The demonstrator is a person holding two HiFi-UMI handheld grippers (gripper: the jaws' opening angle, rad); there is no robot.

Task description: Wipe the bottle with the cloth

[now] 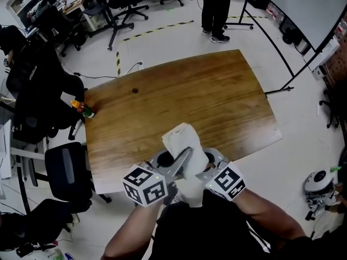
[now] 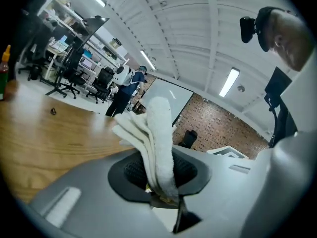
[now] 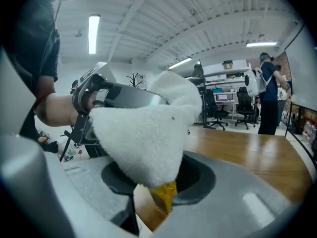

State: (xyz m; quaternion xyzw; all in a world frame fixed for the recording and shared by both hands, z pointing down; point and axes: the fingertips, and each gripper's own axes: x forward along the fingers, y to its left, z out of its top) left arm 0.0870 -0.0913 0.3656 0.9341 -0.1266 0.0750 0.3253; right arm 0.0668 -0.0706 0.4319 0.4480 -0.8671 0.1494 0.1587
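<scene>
A small bottle (image 1: pixel 82 108) with an orange cap stands at the far left edge of the wooden table (image 1: pixel 206 102); the left gripper view catches it too, the bottle (image 2: pixel 5 71) at the picture's left border. Both grippers hover over the table's near edge, well away from it. A white fluffy cloth (image 1: pixel 184 144) stands up between them. My left gripper (image 1: pixel 180 160) is shut on the folded cloth (image 2: pixel 157 143). My right gripper (image 1: pixel 204 166) pinches the cloth's lower corner (image 3: pixel 143 148), a yellow tag (image 3: pixel 163 195) showing between its jaws.
A small dark object (image 1: pixel 134 90) lies on the table toward the far left. Black office chairs (image 1: pixel 65 172) crowd the table's left side. A person (image 1: pixel 217 10) stands beyond the far edge. A robot-like device (image 1: pixel 319 186) sits on the floor at right.
</scene>
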